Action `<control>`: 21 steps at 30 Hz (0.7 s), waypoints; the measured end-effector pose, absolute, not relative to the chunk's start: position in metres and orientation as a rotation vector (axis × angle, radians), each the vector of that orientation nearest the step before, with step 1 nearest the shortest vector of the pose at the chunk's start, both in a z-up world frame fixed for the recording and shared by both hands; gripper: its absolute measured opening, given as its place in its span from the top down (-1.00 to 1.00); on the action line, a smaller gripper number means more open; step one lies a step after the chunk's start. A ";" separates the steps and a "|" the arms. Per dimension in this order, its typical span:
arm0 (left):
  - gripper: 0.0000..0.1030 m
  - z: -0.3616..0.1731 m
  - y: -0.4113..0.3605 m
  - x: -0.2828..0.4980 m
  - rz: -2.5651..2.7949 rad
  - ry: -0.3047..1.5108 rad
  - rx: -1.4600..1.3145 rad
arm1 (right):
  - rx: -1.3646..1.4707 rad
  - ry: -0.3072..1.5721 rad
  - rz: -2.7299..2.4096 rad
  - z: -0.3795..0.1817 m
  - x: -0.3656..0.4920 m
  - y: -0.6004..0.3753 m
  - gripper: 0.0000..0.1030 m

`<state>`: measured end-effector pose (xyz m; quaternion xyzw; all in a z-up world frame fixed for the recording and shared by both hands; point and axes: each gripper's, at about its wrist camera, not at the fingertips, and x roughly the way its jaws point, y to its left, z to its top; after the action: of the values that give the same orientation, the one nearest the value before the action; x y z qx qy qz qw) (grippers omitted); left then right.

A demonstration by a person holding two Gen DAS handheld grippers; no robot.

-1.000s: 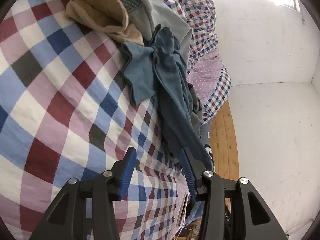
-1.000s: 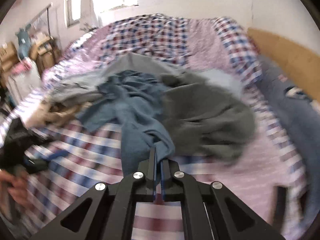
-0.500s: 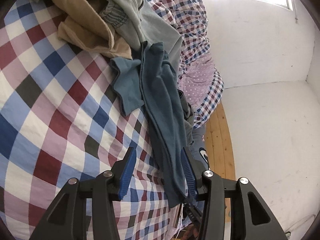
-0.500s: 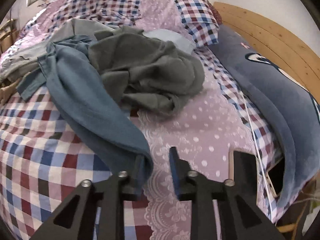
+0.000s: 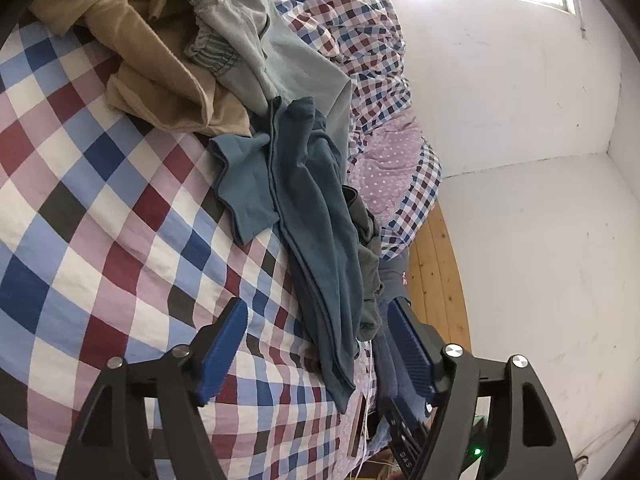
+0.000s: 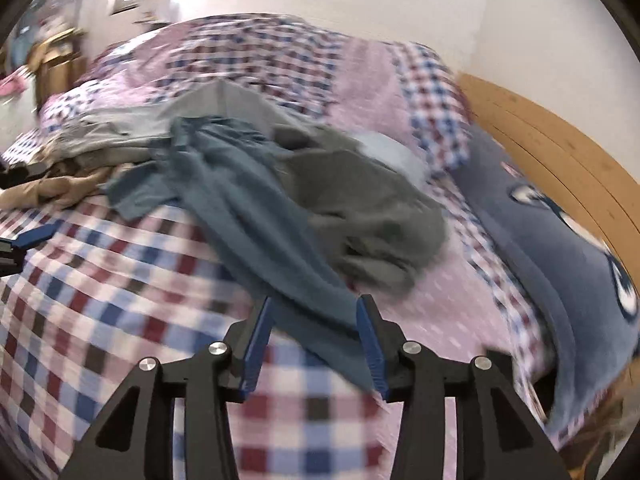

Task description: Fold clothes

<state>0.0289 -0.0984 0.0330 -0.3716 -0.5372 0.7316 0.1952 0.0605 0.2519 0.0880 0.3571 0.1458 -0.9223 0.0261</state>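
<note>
A long teal-blue cotton garment [image 5: 316, 232] lies stretched across the checked bed quilt [image 5: 100, 216]; left gripper [image 5: 320, 344] and right gripper [image 6: 316, 336] both gape wide, empty.

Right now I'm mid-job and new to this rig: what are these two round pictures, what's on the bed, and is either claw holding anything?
Each picture comes from a fisheye camera mounted on a handheld two-finger gripper, looking forward along its blue-padded fingers; a person carries one in each hand. The left wrist view shows the left gripper, the right wrist view the right gripper. Both are open and hold nothing. On the checked bedspread lies a pile of clothes: a long teal garment stretched out toward both grippers, its near end lying between the right gripper's fingers, ungripped; a grey garment bunched beside it; a tan one and a pale grey-green one farther back. A dark blue pillow lies along the wooden headboard. The right view is motion-blurred.
</note>
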 end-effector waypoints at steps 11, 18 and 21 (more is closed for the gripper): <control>-0.65 0.020 -0.121 0.026 1.992 -1.653 -1.032 | 0.930 0.726 -2.639 0.057 -0.006 0.137 0.07; -0.65 0.014 -0.135 0.026 1.967 -1.741 -1.007 | 0.875 1.031 -2.537 0.024 -0.043 0.102 0.07; -0.65 0.012 -0.134 0.024 1.945 -1.747 -1.009 | 0.879 1.122 -2.499 0.012 -0.052 0.097 0.07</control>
<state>0.0242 -0.1342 0.0120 -0.3548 -0.6146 0.6840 0.1689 -0.0523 0.0971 0.0115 0.3030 0.3866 -0.8610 0.1319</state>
